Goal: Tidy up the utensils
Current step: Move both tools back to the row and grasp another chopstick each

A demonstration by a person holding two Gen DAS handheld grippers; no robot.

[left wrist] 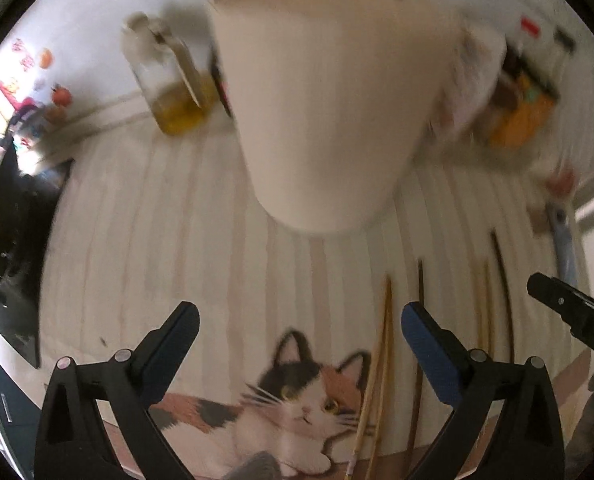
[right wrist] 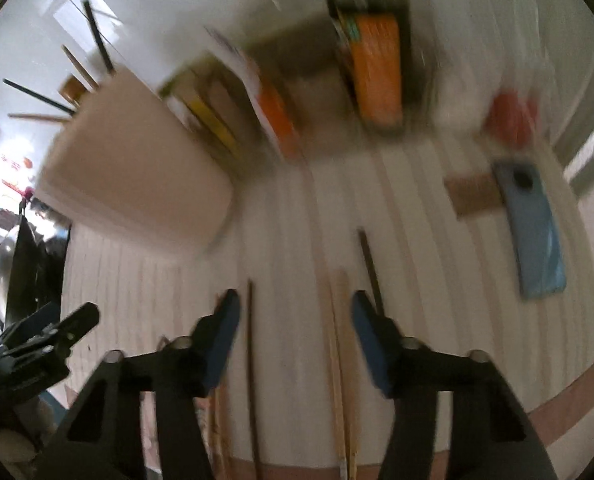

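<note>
The left gripper (left wrist: 299, 332) stands wide open and empty above a striped mat (left wrist: 157, 240), with a big white cup (left wrist: 325, 112) holding several sticks straight ahead of it. The right gripper (right wrist: 295, 320) is about half open with nothing pinched; loose chopsticks (right wrist: 339, 360) lie on the mat between and under its fingers, a blue phone (right wrist: 537, 232) off to its right.

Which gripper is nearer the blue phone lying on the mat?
Right. The right gripper hangs over the chopsticks just beside the blue phone; the left gripper is farther off, beyond the right one.
</note>
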